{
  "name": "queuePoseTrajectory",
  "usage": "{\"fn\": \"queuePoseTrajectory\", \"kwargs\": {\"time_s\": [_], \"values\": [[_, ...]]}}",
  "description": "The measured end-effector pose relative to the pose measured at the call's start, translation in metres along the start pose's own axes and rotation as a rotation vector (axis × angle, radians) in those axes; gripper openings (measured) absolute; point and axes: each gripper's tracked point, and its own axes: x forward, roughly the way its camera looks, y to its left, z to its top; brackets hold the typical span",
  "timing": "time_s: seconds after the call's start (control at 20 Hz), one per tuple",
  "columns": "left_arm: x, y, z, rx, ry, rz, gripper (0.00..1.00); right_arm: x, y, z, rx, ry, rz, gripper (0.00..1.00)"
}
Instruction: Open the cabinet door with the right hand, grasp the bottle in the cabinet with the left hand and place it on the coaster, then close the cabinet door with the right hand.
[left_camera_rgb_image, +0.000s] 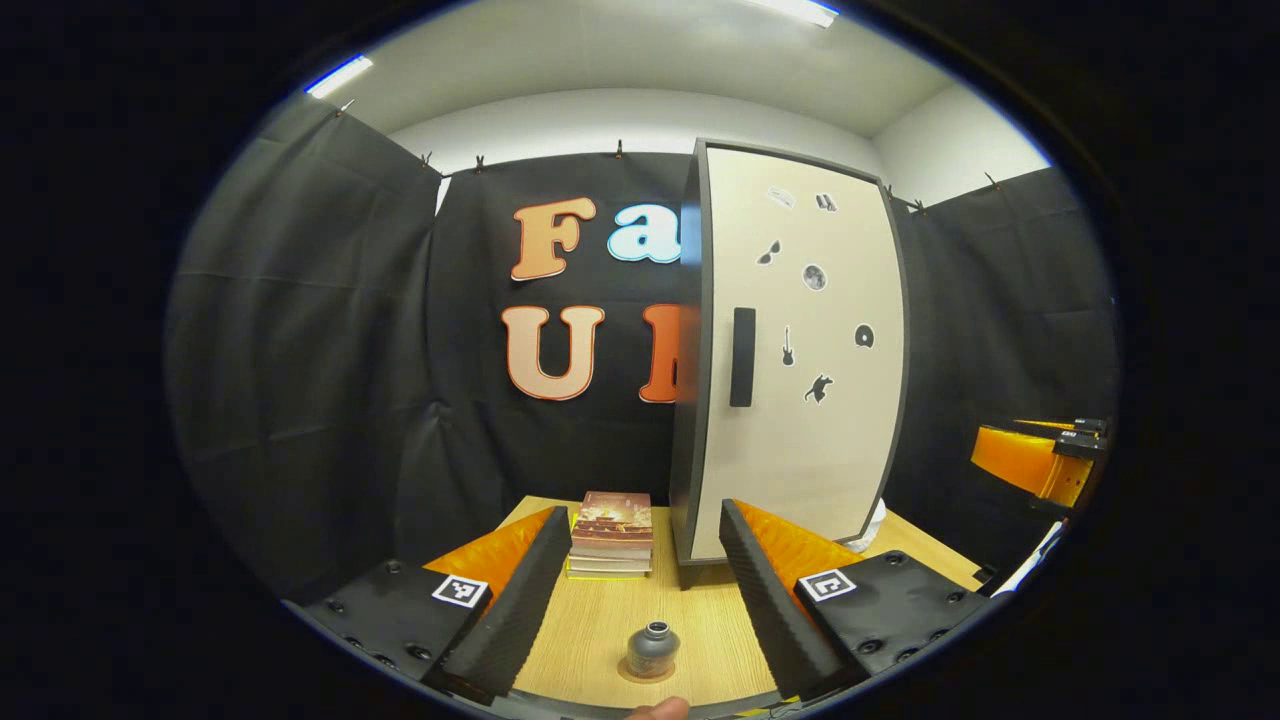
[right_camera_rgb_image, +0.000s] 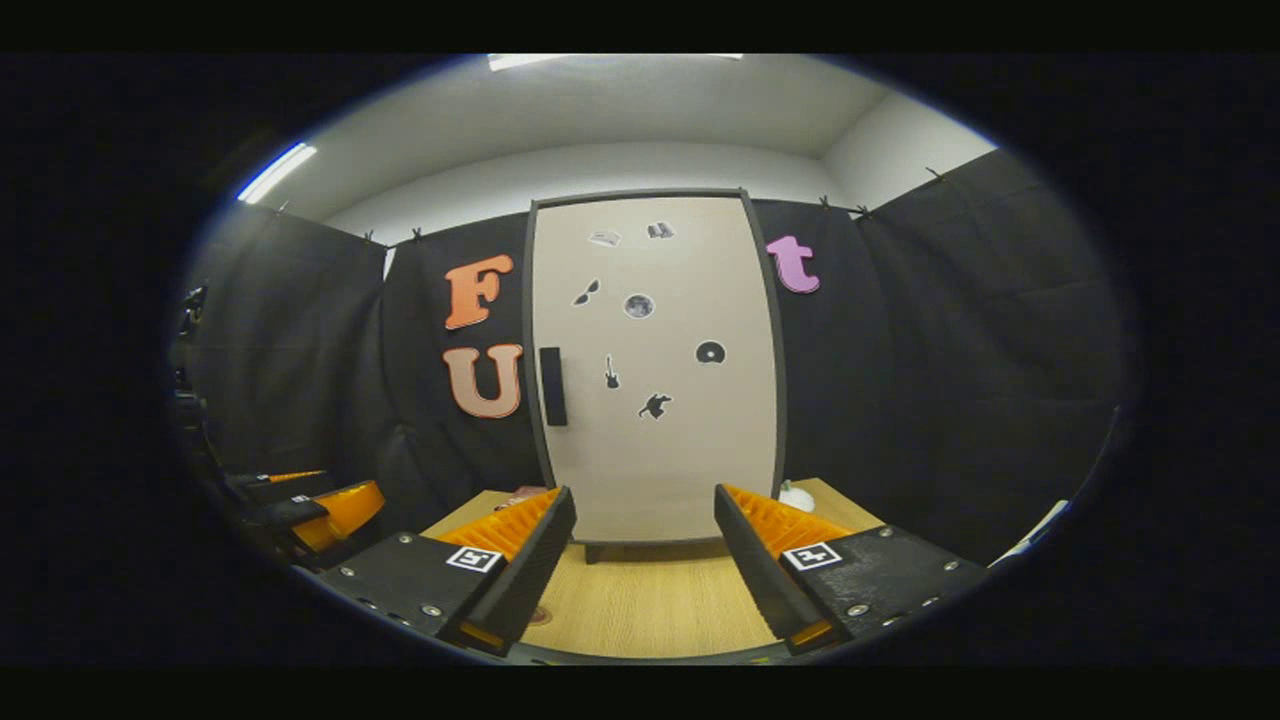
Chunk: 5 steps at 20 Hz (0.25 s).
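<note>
between left hand-held gripper (left_camera_rgb_image: 632, 590) fingers: bottle (left_camera_rgb_image: 653, 648) on coaster (left_camera_rgb_image: 646, 672).

Cabinet door (right_camera_rgb_image: 655, 370): I see picture stickers only, no words.
Books (left_camera_rgb_image: 611, 533): cover print too small for me to read.
Square markers (left_camera_rgb_image: 460, 590): patterns, no text.

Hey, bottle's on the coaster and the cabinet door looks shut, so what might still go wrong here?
1. The bottle stands between the open fingers of the left gripper; a sideways pull-back might tip it off the coaster.
2. The cabinet door looks closed, but a latch cannot be confirmed; it may swing open.
3. The book stack sits close ahead of the left gripper and may get bumped.
</note>
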Motion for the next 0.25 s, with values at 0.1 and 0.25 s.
{"fn": "queuePoseTrajectory", "kwargs": {"time_s": [0.1, 0.25], "values": [[-0.011, -0.003, 0.005, 0.008, -0.008, 0.0, 0.99, -0.014, -0.002, 0.003, 0.001, -0.005, 0.0, 0.87], [-0.023, -0.007, 0.011, 0.011, -0.019, 0.0, 0.99, -0.025, -0.001, 0.007, -0.001, -0.014, 0.005, 0.87]]}}
